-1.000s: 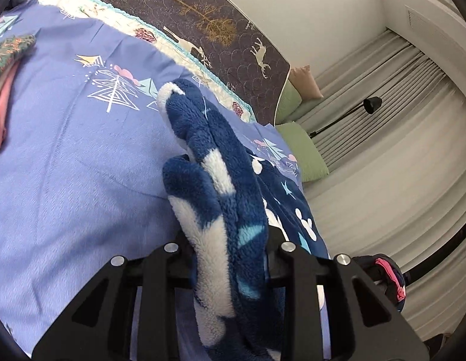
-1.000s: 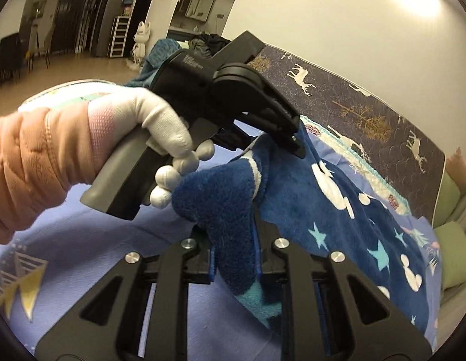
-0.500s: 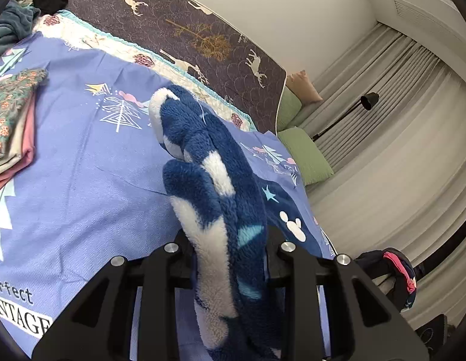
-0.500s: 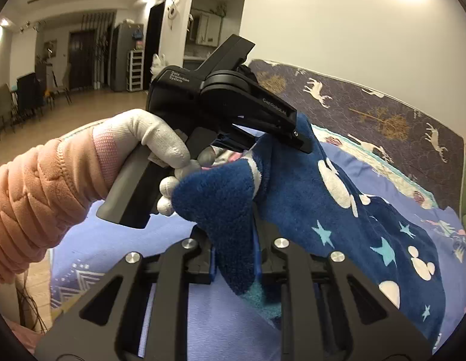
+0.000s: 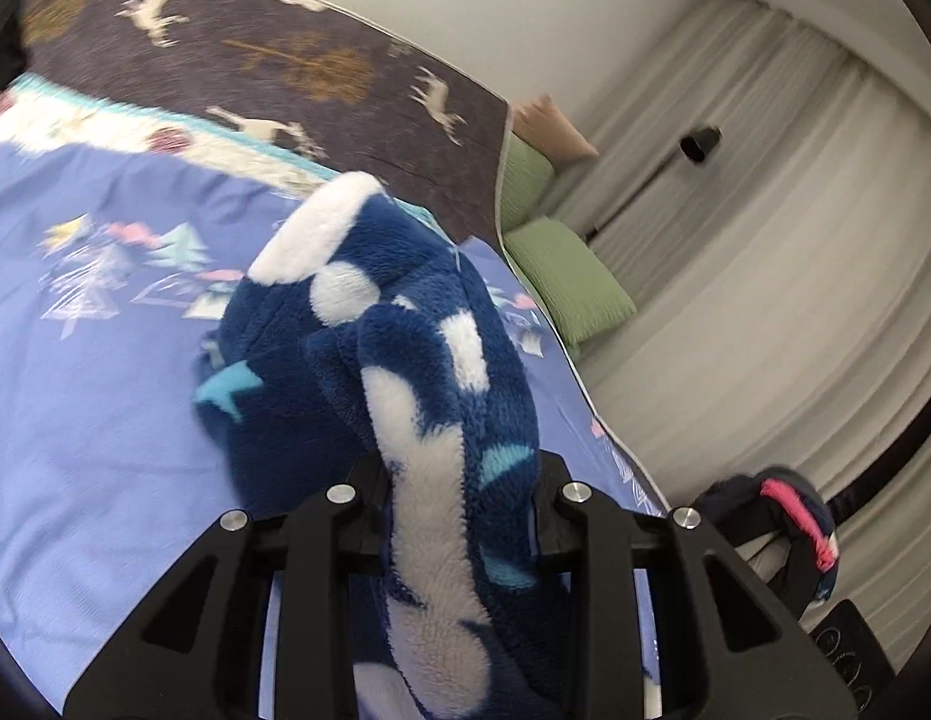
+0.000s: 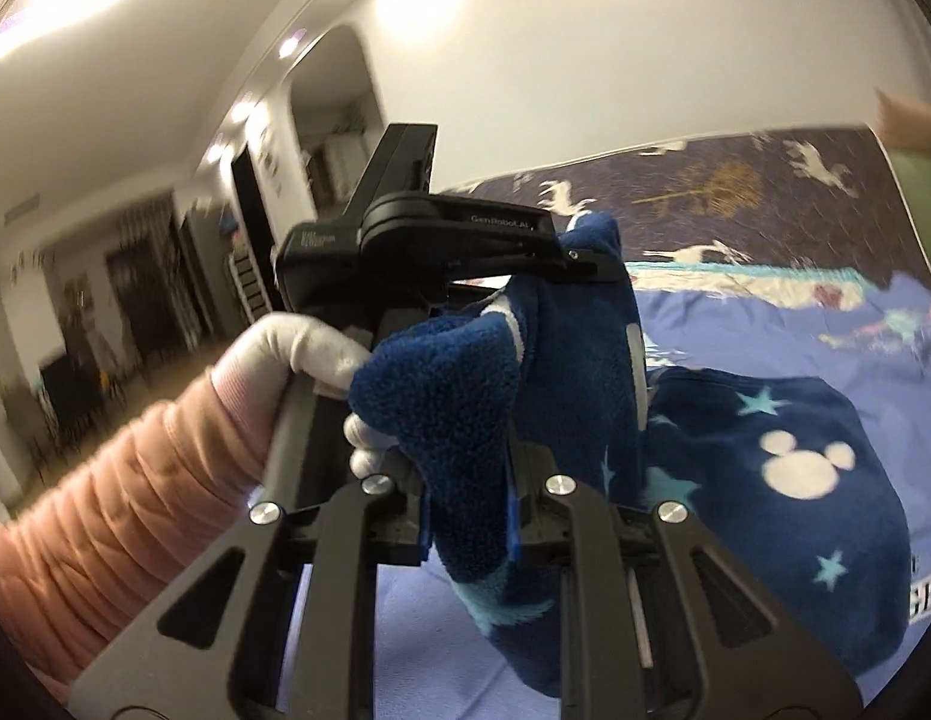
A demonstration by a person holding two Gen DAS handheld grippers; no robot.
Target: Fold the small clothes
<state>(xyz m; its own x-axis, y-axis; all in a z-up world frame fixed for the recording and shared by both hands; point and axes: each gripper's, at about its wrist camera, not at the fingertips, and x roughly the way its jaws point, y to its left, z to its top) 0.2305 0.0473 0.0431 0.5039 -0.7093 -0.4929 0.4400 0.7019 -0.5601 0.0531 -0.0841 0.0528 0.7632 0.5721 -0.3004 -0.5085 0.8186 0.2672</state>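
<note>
A bed [image 5: 75, 420] is carrying everything, wearing a lilac sheet [image 6: 735, 330] printed with little trees. The lower part of a navy fleece garment [image 6: 795, 480] is lying on that sheet, while a dark deer-patterned cover [image 5: 255, 60] is running along the bed's far edge.

Bare bedsheet [image 5: 93, 420] left of fleece garment [image 5: 405, 360] free; headboard [image 5: 285, 60], pillows [image 5: 567, 282] block far side.
</note>
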